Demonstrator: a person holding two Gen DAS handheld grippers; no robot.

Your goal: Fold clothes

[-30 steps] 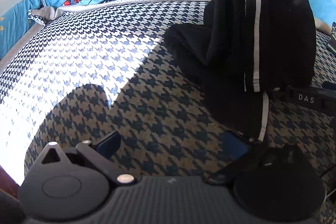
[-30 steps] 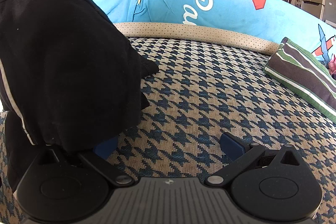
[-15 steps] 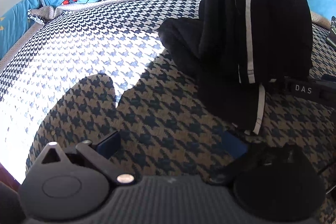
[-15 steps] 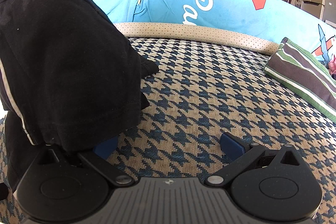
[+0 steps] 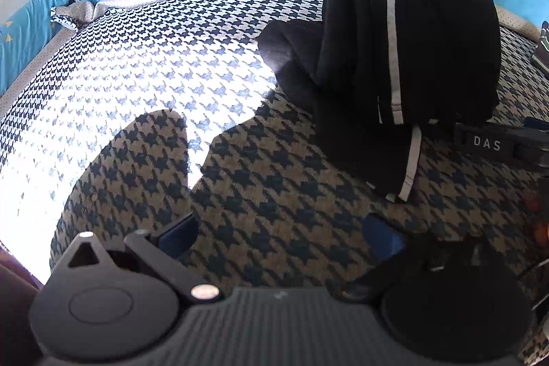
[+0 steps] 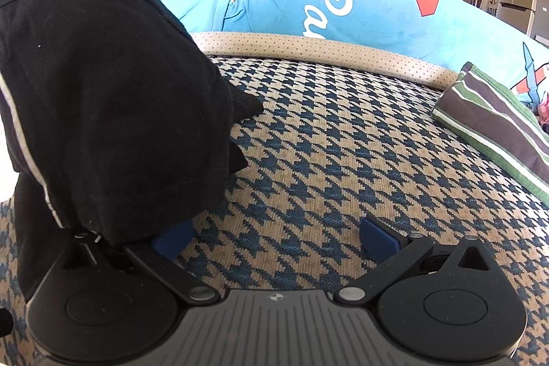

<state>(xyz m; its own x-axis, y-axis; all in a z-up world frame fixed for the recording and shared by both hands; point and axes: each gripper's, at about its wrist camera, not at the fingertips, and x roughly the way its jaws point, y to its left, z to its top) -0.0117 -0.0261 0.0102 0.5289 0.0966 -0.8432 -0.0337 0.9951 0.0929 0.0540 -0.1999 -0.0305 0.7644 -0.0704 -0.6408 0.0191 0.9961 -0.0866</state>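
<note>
Black garment drapes over the spread right tool, left tool also spread, striped cushion nearby.

garment | black, white side stripes | upper part draped and hanging in upright folds | lower end bunched on the houndstooth cover | striped folded cloth laid well apart, far right

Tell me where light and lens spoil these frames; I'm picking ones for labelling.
Left wrist view: sun washes out the left of the checked cover, hard shadows cross its middle, and the black garment shows little detail beyond its white stripe. Right wrist view: even light, sharp weave, but the blue cushion bows from fisheye, and the garment fills the left.
</note>
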